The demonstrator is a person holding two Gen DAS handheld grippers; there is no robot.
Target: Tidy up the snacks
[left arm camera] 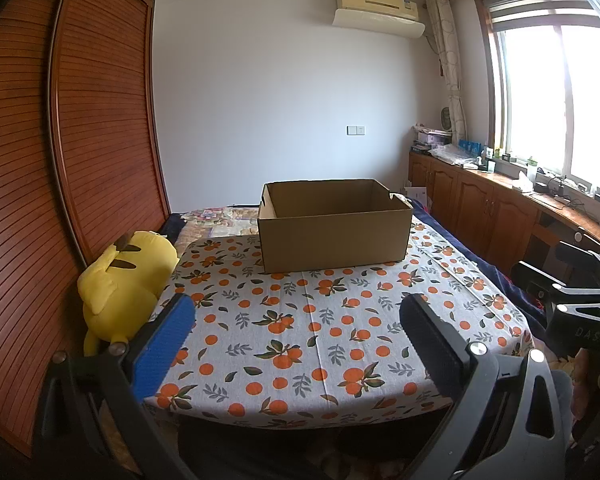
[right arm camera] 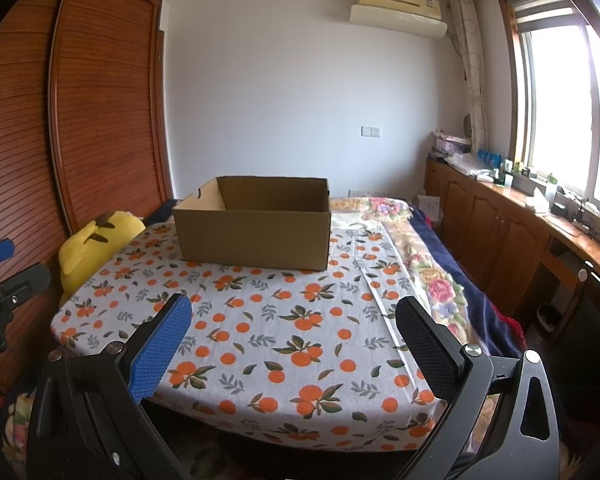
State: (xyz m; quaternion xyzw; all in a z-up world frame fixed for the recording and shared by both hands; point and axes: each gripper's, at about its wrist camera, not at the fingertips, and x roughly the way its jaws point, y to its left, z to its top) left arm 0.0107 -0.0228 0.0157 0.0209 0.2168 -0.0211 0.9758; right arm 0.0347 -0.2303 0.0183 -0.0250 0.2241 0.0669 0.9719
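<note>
An open brown cardboard box (left arm camera: 334,236) stands at the far side of a table covered with an orange-print cloth (left arm camera: 300,340); it also shows in the right wrist view (right arm camera: 254,236). I see no snacks in either view. My left gripper (left arm camera: 298,312) is open and empty, held above the table's near edge. My right gripper (right arm camera: 294,314) is open and empty too, also above the near edge. The right gripper's body shows at the right edge of the left wrist view (left arm camera: 580,308). Part of the left gripper shows at the left edge of the right wrist view (right arm camera: 4,280).
A yellow plush toy (left arm camera: 124,284) lies at the table's left edge, against a wooden slatted wardrobe (left arm camera: 80,140). A bed with a floral blanket (right arm camera: 428,272) lies behind and to the right of the table. Wooden cabinets with clutter (left arm camera: 500,200) run under the window.
</note>
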